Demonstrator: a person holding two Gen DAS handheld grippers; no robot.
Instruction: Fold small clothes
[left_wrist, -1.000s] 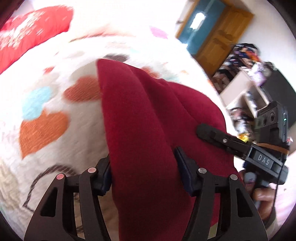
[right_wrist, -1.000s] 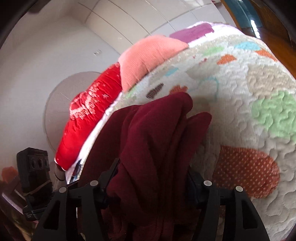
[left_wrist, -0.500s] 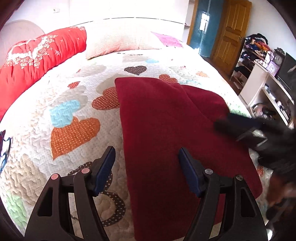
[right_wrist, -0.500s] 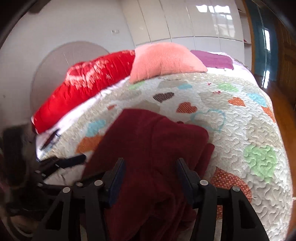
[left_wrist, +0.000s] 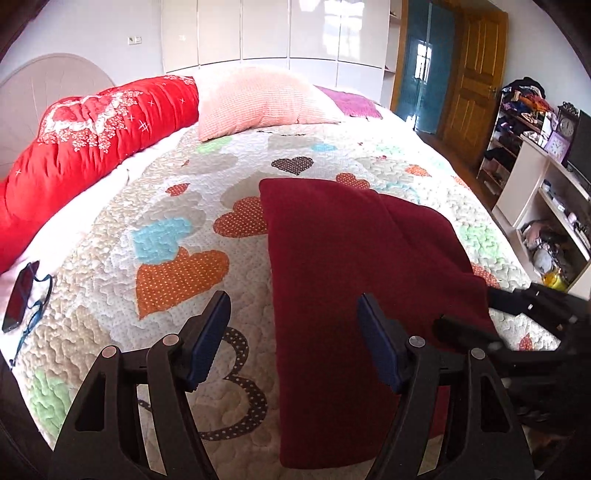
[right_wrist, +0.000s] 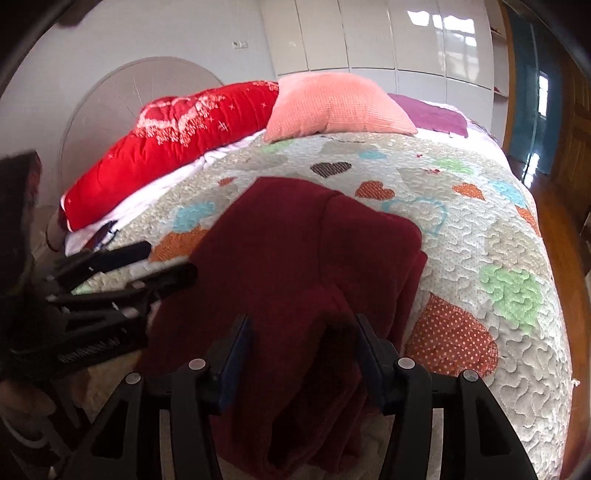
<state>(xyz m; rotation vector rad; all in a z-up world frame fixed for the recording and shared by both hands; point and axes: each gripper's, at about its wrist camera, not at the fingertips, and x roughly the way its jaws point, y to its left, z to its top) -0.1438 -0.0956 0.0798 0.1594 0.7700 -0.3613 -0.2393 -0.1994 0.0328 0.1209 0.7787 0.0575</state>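
A dark red fleece garment (left_wrist: 351, 280) lies folded lengthwise on the heart-patterned quilt (left_wrist: 177, 236); it also shows in the right wrist view (right_wrist: 295, 266). My left gripper (left_wrist: 293, 325) is open and empty, above the garment's near left edge. My right gripper (right_wrist: 301, 343) is open over the garment's near end, where a raised fold of cloth stands between the fingers, not pinched. Each gripper shows in the other's view: the right one (left_wrist: 491, 321), the left one (right_wrist: 144, 266).
A red bolster (left_wrist: 85, 147) and a pink pillow (left_wrist: 262, 99) lie at the head of the bed. A phone and glasses (left_wrist: 26, 299) lie at the bed's left edge. Shelves (left_wrist: 543, 206) and a wooden door (left_wrist: 472, 70) stand to the right.
Both grippers held the garment a second ago. Both have since opened, let it drop onto the quilt and pulled back toward the near edge of the bed.
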